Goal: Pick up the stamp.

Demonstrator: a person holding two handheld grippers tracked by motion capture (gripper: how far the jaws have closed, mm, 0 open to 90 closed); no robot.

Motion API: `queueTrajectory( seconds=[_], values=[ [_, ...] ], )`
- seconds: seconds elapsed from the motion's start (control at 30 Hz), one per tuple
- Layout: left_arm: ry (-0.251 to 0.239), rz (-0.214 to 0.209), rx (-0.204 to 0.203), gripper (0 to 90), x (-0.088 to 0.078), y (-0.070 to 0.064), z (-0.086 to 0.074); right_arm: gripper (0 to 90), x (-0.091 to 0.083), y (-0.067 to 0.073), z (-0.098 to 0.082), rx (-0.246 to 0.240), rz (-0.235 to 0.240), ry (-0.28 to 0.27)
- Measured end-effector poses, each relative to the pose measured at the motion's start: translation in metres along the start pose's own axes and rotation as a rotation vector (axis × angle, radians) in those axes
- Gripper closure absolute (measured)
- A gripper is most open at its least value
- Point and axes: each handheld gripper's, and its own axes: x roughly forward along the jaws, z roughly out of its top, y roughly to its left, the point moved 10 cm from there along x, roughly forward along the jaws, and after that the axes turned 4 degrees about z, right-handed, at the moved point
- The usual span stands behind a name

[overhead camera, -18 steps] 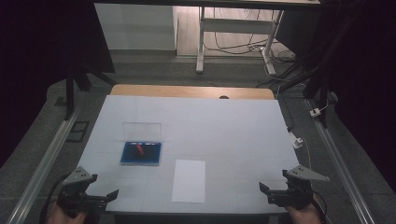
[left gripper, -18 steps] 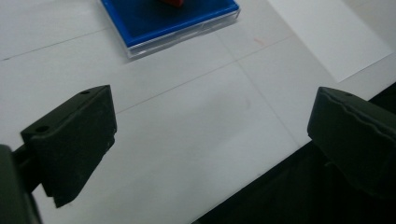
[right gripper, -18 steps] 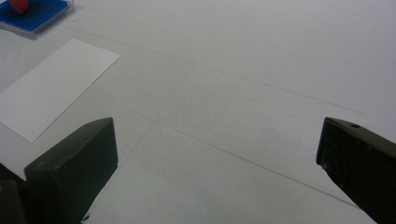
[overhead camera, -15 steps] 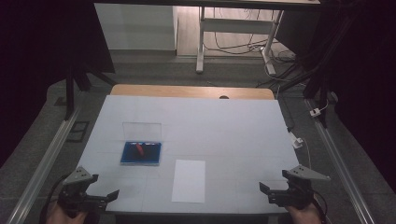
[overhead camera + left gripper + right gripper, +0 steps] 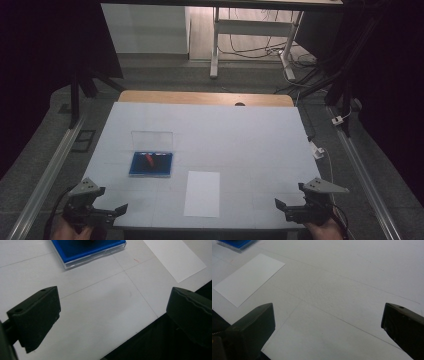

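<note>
On the white bench (image 5: 240, 135), a blue case (image 5: 150, 164) with a clear raised lid is located left of centre, and a white sheet (image 5: 202, 193) is laid just beside it. Left gripper (image 5: 111, 212) and right gripper (image 5: 286, 209) are held at the near corners, jaws apart, nothing gripped.

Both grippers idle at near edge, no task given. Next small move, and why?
Probably ease the left gripper forward toward the blue case. Both the left and the right gripper are open and empty at the table's near edge, and the case, lid up, lies on the left side beside the white sheet.
</note>
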Motion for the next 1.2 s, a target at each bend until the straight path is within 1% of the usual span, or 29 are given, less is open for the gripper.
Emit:
queueTrajectory(
  seconds=[0.03,0.3,0.47,0.57,0.63,0.67,0.7,0.8,0.87,0.9,1.13,1.2],
  values=[
    [0.0,0.0,0.0,0.0,0.0,0.0,0.0,0.0,0.0,0.0,0.0,-0.002,-0.003,0.001],
    [0.002,-0.038,0.002,1.2,0.0,-0.002,0.0,0.0,0.001,0.001,0.0,-0.009,0.0,0.008],
    [0.009,-0.04,0.012,1.0,0.001,-0.003,0.0,0.0,0.001,0.001,-0.001,-0.013,0.001,0.012],
    [-0.015,-0.058,0.014,0.9,0.0,-0.004,0.003,0.0,0.001,0.002,-0.001,-0.013,0.001,0.011],
    [-0.028,-0.067,0.026,0.5,0.0,-0.006,0.006,0.0,0.002,0.002,-0.001,-0.015,0.005,0.015],
    [-0.032,-0.061,0.04,0.6,0.0,-0.008,0.009,0.0,0.002,0.002,-0.001,-0.014,0.006,0.017],
    [-0.032,-0.061,0.04,0.5,0.0,-0.008,0.009,0.0,0.002,0.002,-0.001,-0.014,0.006,0.017],
    [-0.044,-0.046,0.065,0.4,0.001,-0.011,0.014,0.0,0.002,0.002,-0.001,-0.018,0.007,0.019],
    [-0.05,-0.041,0.073,0.0,0.002,-0.01,0.016,0.0,0.002,0.002,-0.001,-0.018,0.008,0.023],
    [-0.057,-0.018,0.085,0.0,0.003,-0.008,0.017,0.0,0.002,0.002,-0.001,-0.018,0.007,0.023],
    [-0.068,-0.005,0.081,0.0,0.007,-0.005,0.022,0.0,0.003,0.003,-0.002,-0.021,0.013,0.026],
    [-0.063,-0.008,0.08,0.0,0.009,-0.006,0.023,0.0,0.003,0.003,-0.002,-0.024,0.011,0.027]
  ],
)
